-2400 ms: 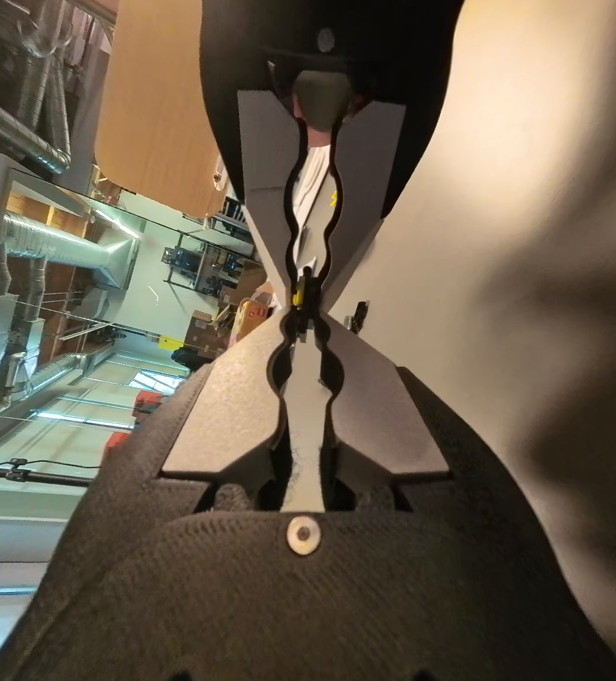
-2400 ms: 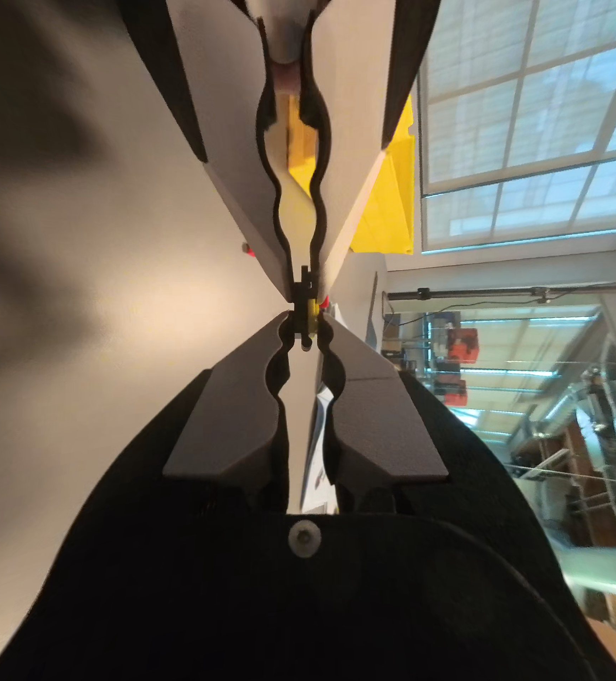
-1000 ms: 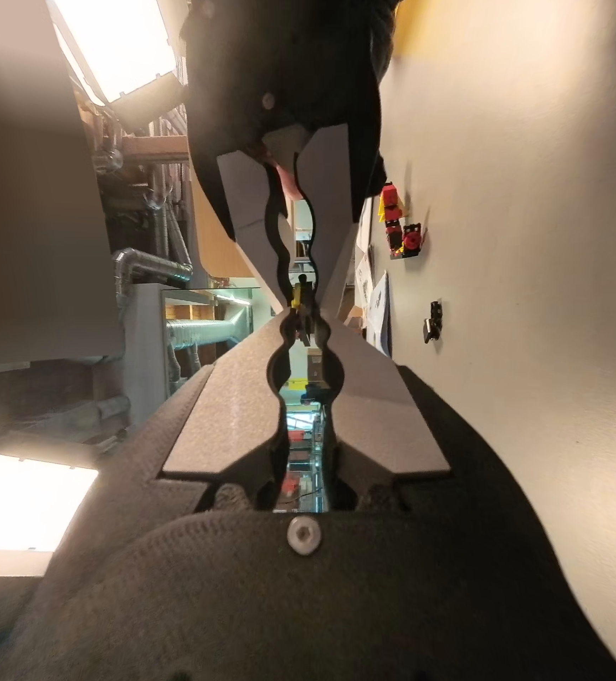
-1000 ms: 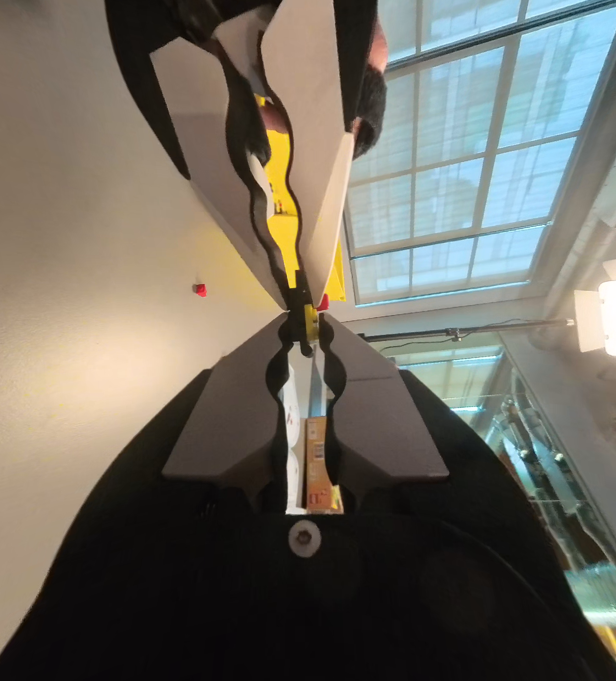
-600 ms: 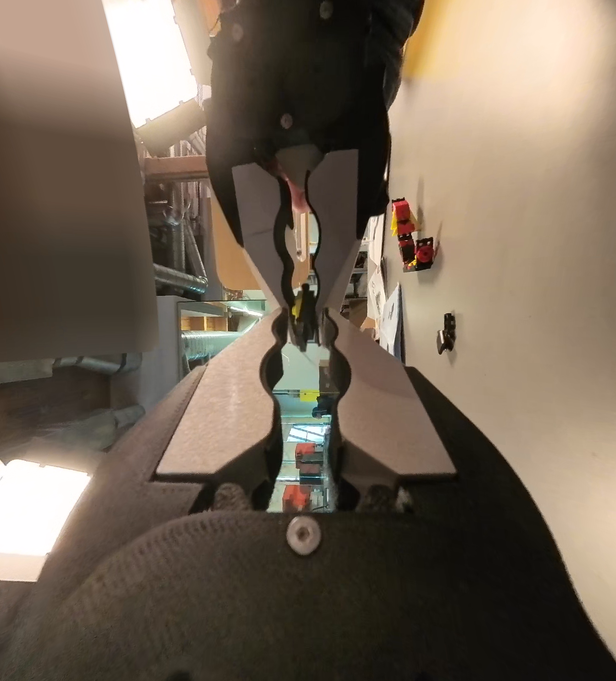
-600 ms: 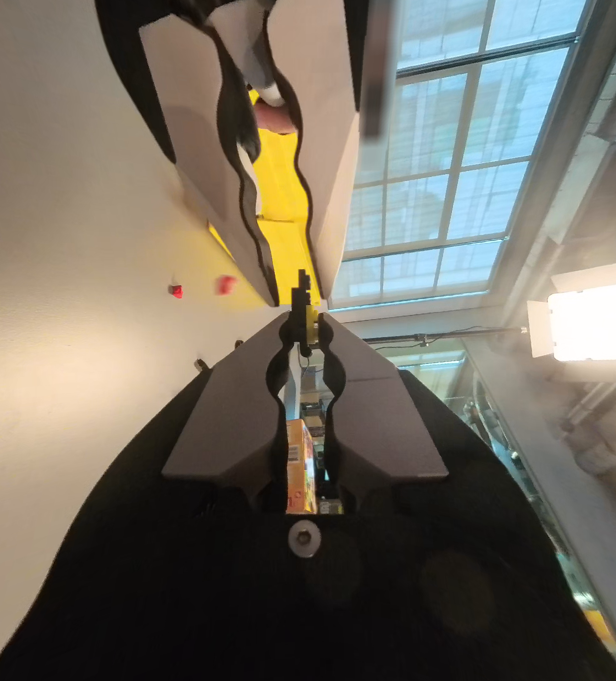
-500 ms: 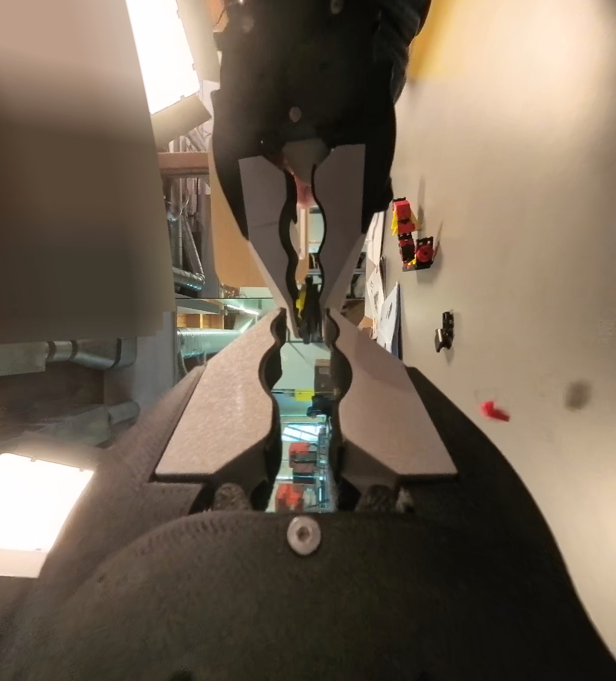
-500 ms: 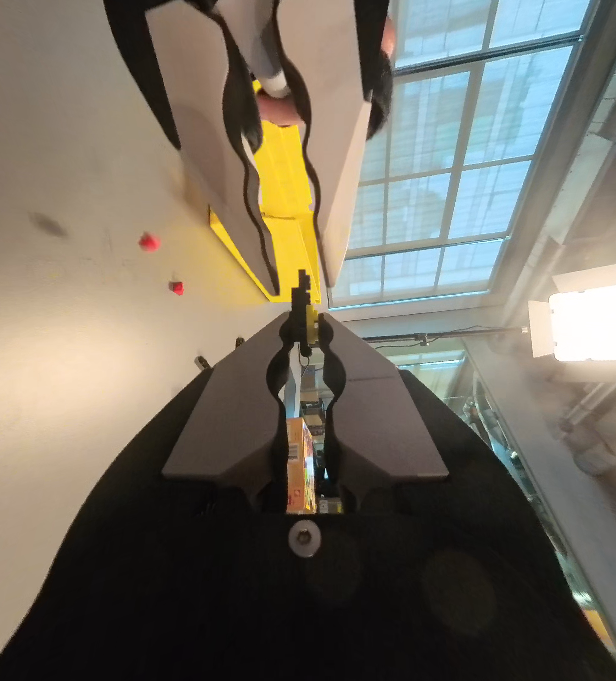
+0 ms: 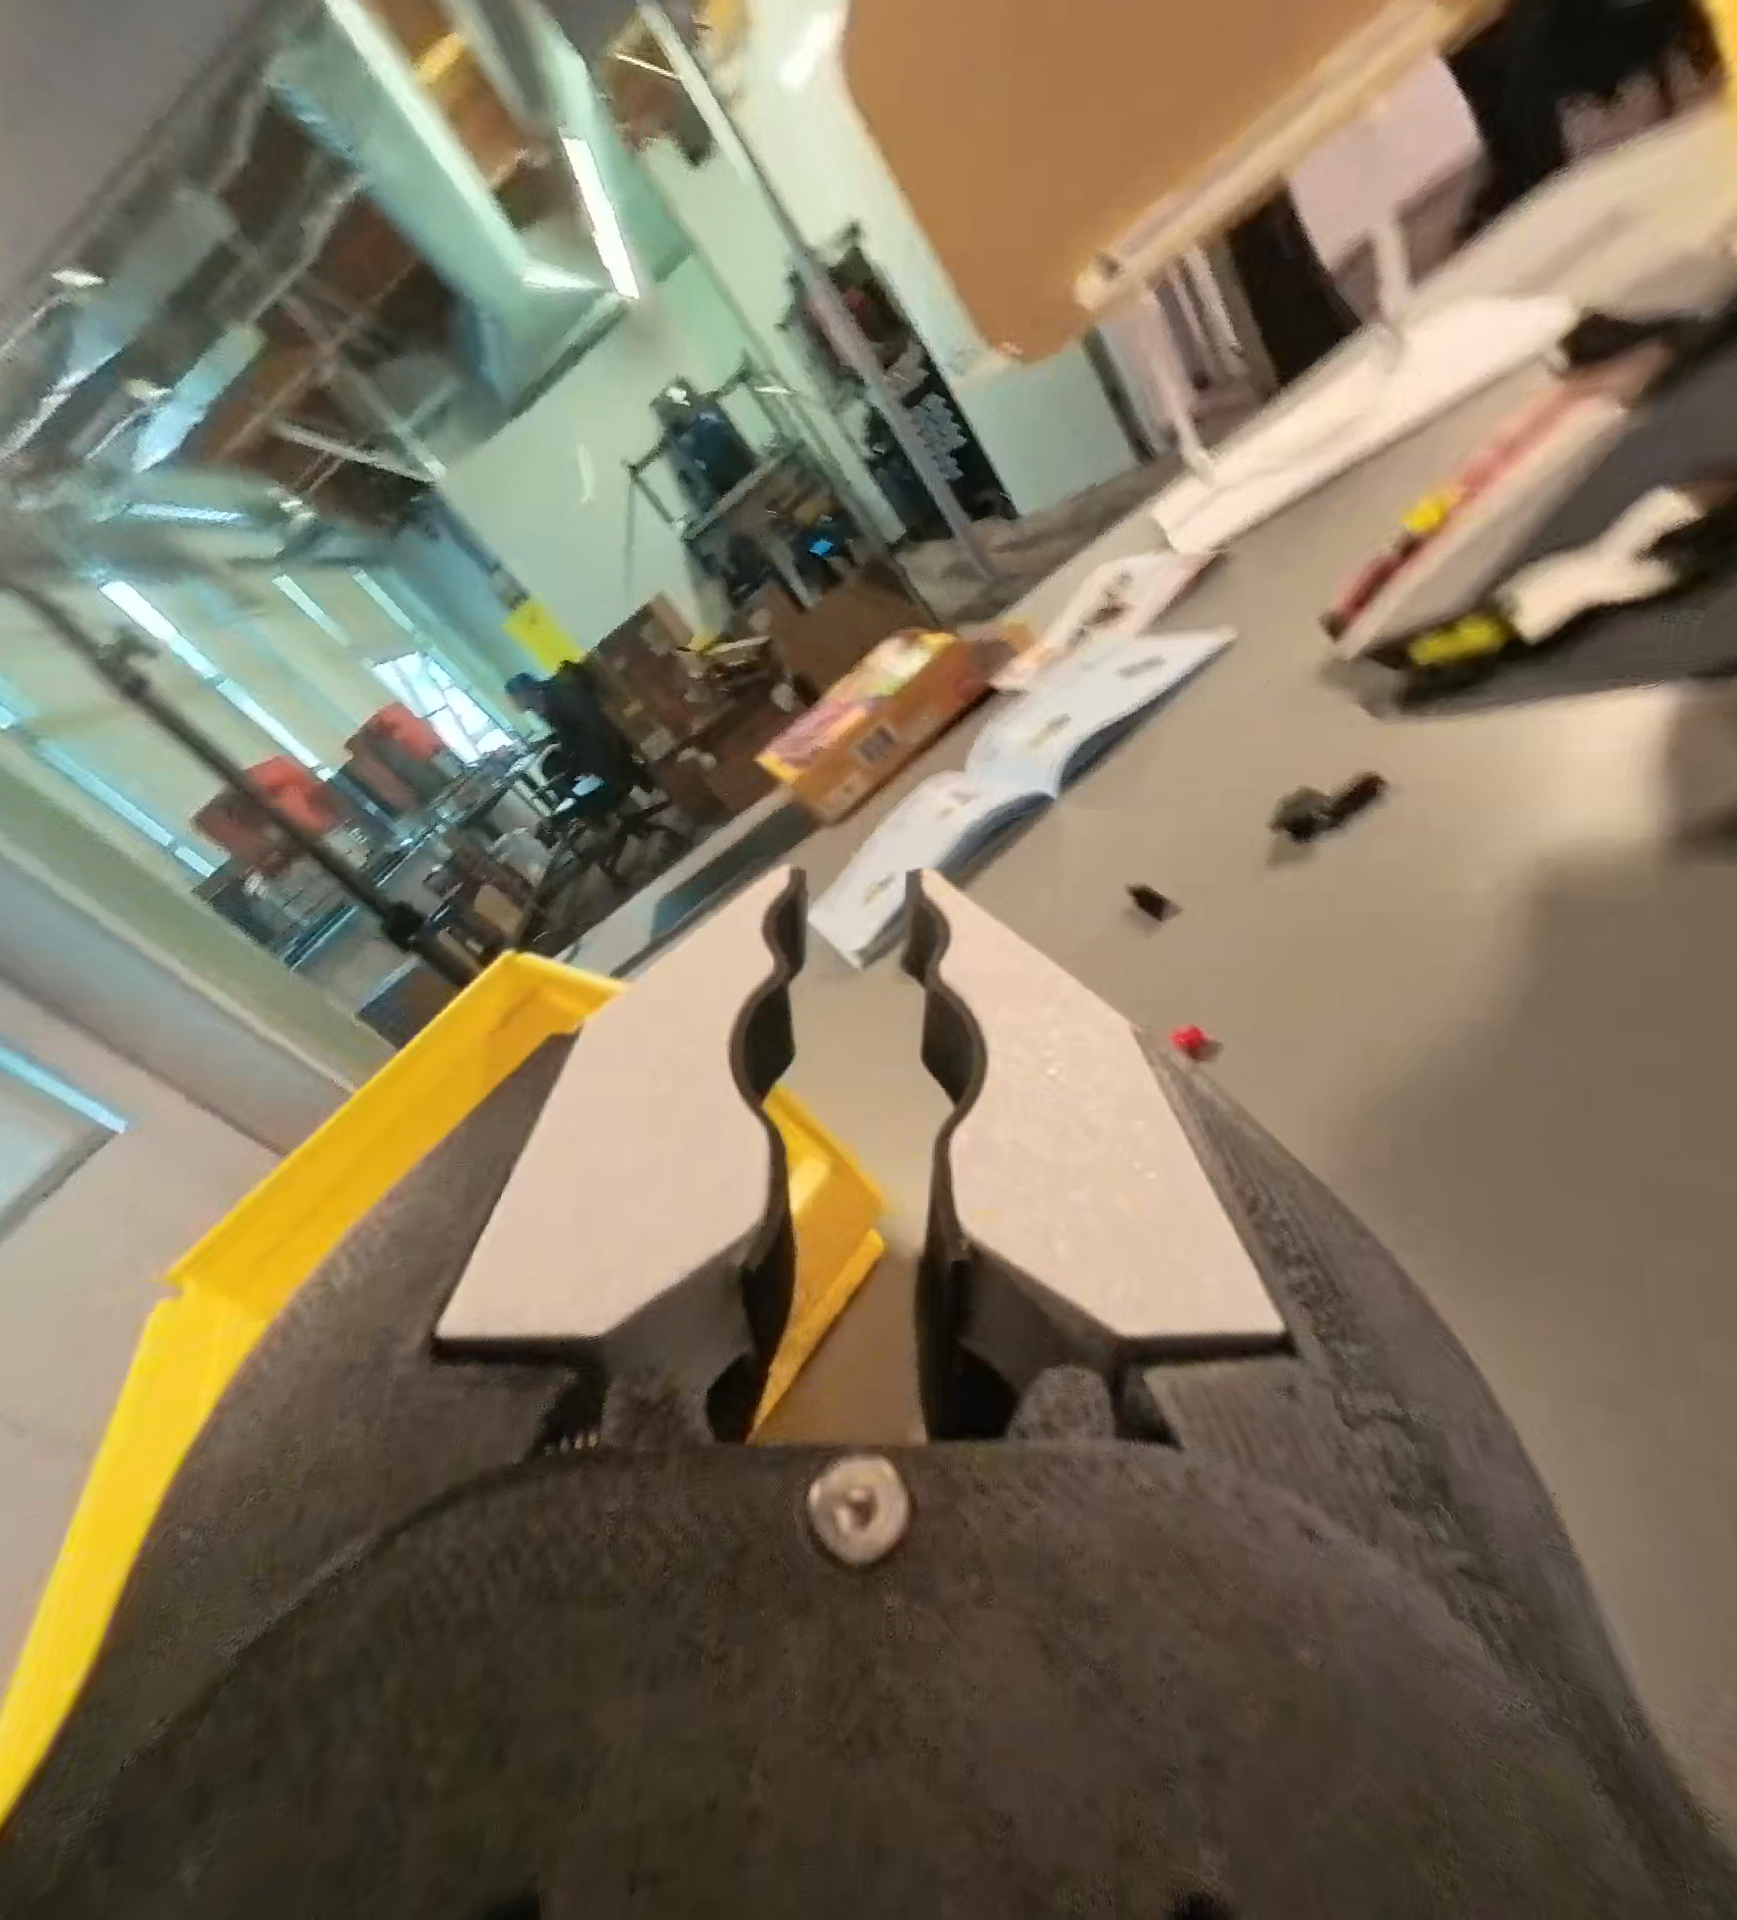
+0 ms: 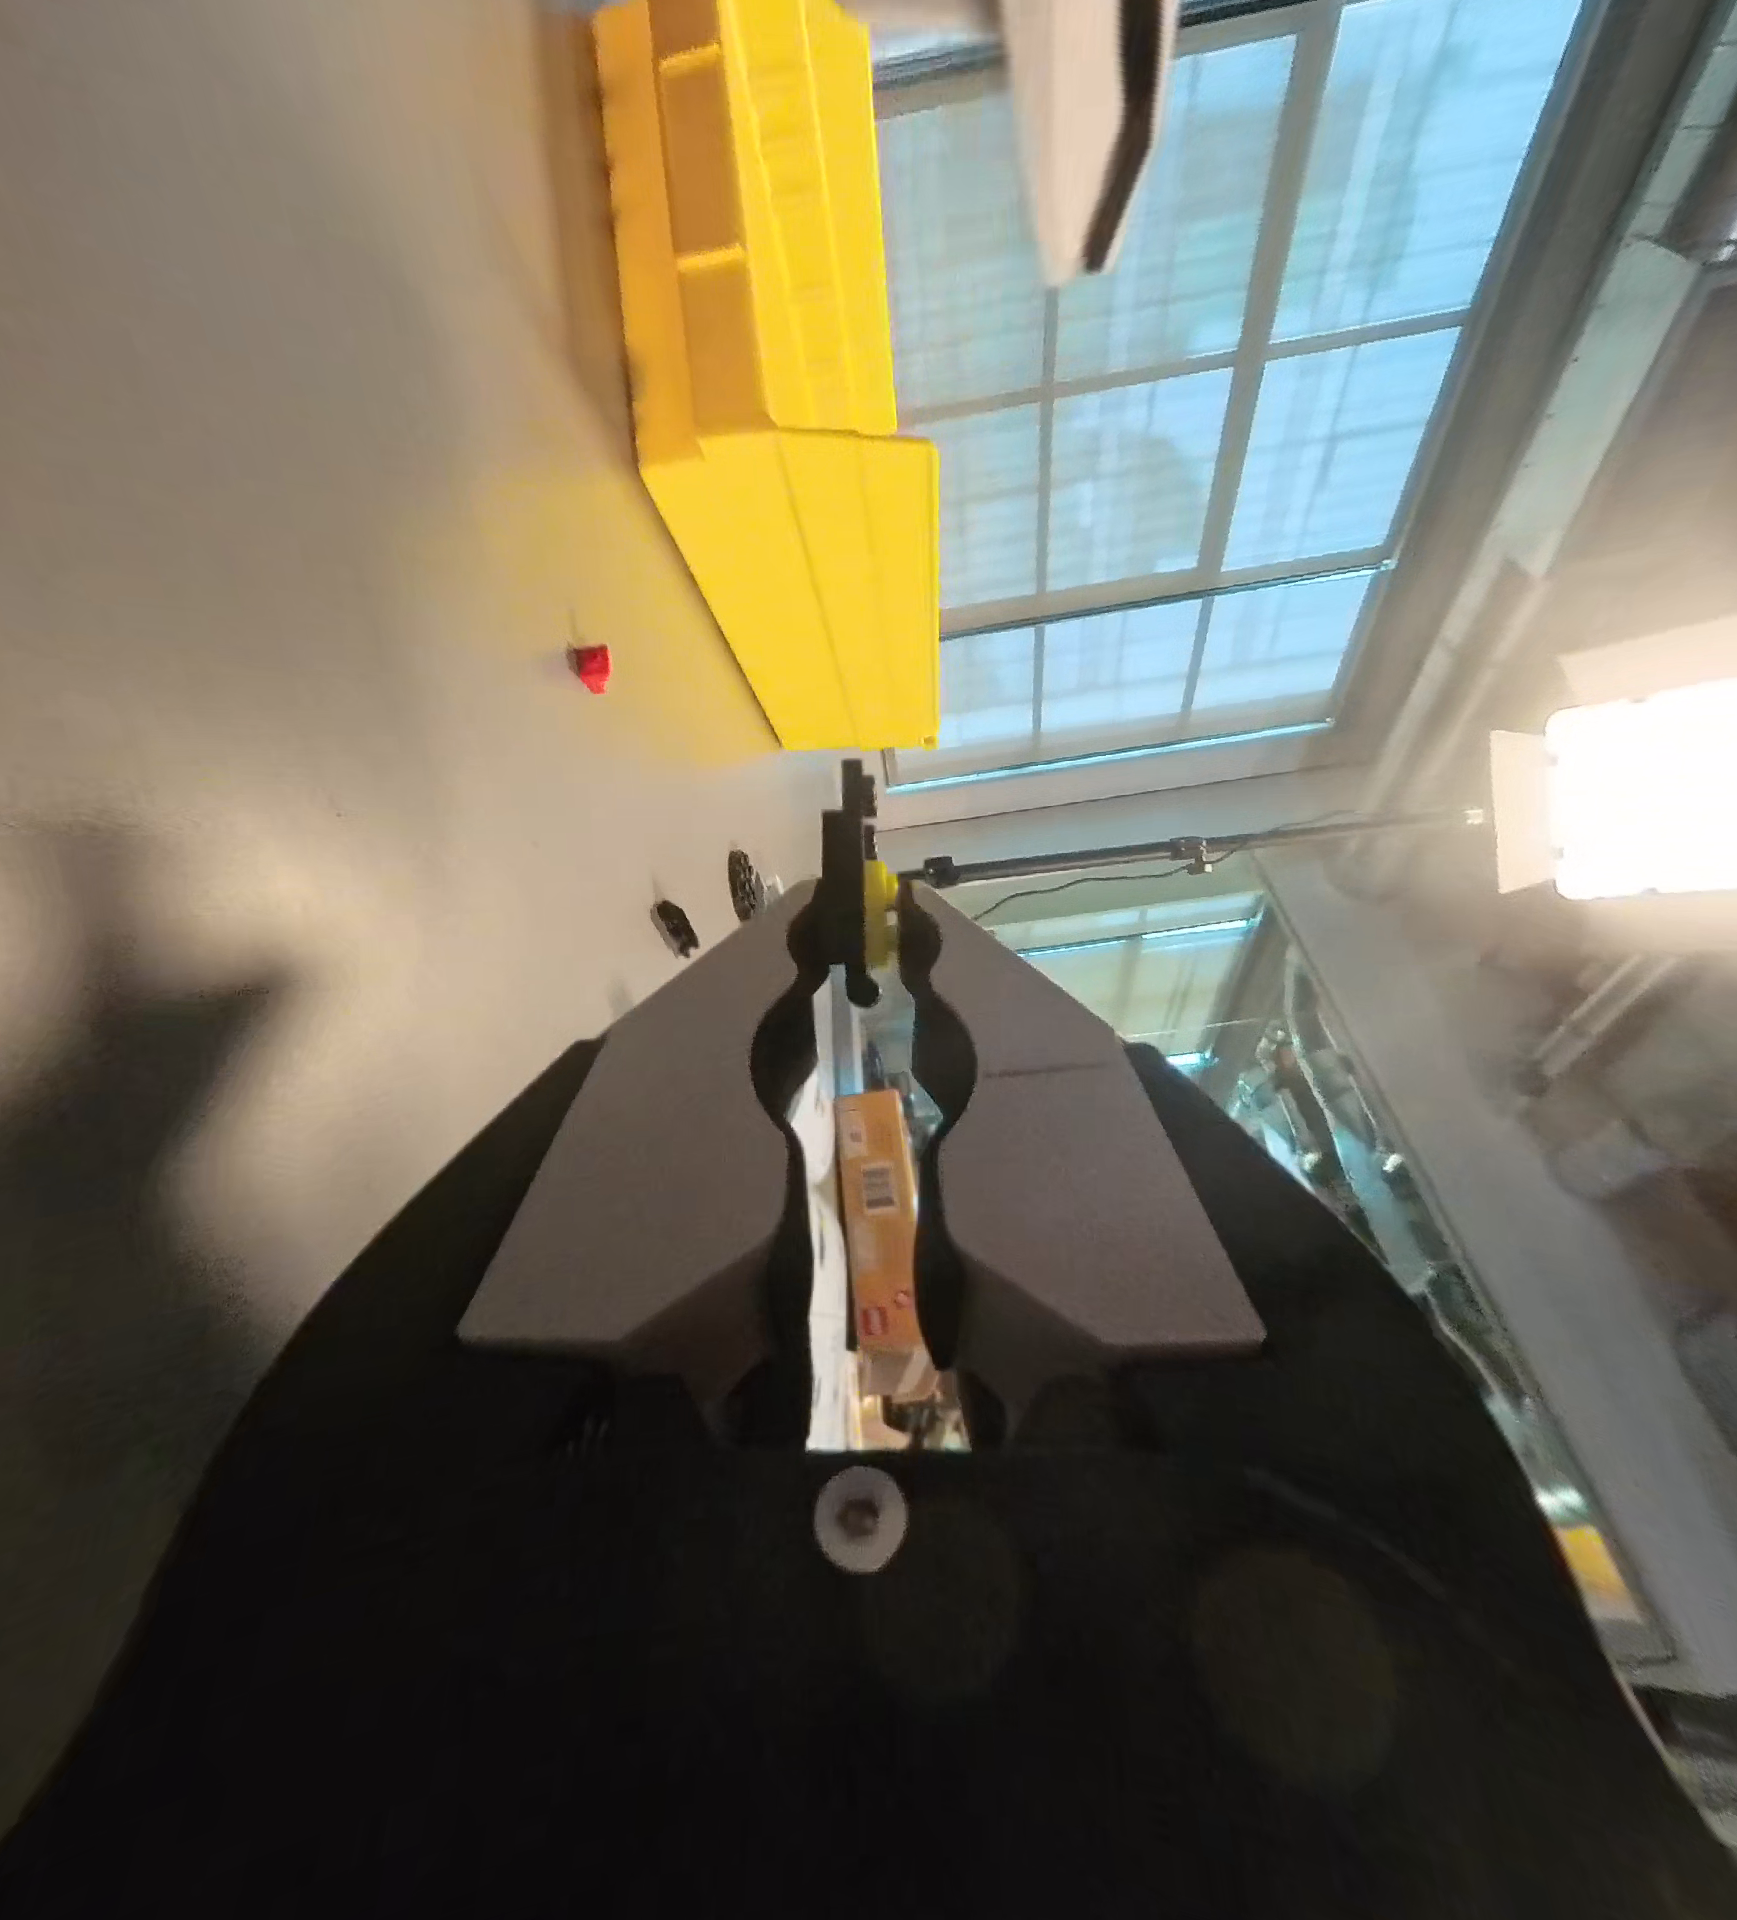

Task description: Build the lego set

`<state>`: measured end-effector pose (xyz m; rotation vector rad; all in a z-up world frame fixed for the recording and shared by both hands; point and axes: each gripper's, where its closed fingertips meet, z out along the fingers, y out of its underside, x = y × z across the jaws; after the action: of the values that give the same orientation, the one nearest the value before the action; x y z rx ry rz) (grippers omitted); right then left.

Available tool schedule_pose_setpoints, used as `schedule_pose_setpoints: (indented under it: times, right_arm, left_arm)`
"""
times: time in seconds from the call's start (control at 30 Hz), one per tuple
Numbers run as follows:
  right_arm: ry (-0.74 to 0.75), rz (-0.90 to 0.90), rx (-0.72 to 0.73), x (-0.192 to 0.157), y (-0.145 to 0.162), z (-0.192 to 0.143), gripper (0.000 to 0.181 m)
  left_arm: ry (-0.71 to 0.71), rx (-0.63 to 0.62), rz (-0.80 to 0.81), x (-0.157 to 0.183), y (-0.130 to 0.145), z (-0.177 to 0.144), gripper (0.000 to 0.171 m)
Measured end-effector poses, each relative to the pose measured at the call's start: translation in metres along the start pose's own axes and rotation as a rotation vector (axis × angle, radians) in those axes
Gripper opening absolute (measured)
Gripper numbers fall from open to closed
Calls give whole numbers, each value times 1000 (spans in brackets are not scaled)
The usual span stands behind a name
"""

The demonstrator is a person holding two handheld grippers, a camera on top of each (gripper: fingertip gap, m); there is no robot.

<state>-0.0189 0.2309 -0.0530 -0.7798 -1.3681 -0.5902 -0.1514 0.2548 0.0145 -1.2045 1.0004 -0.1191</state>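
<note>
Right tool (image 10: 856, 904) is pinching a small black-and-yellow lego assembly (image 10: 851, 883) at its tips, up off the grey surface (image 10: 220, 520). Left tool (image 9: 851, 914) gapes narrowly, empty, over the yellow plastic bin (image 9: 490, 1049); contents hidden.

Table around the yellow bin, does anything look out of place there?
Yes. A small red piece lies loose on the table, outside the yellow bin, and small black pieces are scattered nearby too.

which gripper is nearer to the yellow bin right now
Left. The left gripper, open and empty, sits right over the yellow bin. The right gripper, shut on a small black and yellow lego piece, is off past the bin's end.
</note>
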Motion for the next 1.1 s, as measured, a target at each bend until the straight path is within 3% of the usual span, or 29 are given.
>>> schedule_pose_setpoints:
  times: [0.17, 0.23, 0.37, 0.53, 0.6, 0.7, 1.1]
  right_arm:
    - [-24, -12, -12, -9, 2, -1, 10]
    - [-21, -3, -27, -8, 6, -3, 10]
    - [-25, 13, -56, -9, 15, -4, 9]
    - [-47, 14, -55, -13, 14, -2, 9]
    - [-55, 8, -54, -14, 13, -1, 9]
    - [-62, 1, -58, -16, 13, -1, 10]
    - [-79, -4, -64, -19, 11, 0, 10]
  left_arm:
    - [-271, 230, -320, -42, -9, -19, 14]
    - [-296, 267, -407, -42, -6, -24, 13]
    - [-123, 174, -432, -25, 1, -35, 19]
    - [451, -76, -537, 44, 14, -75, 25]
    - [582, -231, -483, 70, 36, -95, 26]
    - [664, -358, -429, 93, 58, -111, 27]
    - [855, -413, -477, 119, 73, -110, 22]
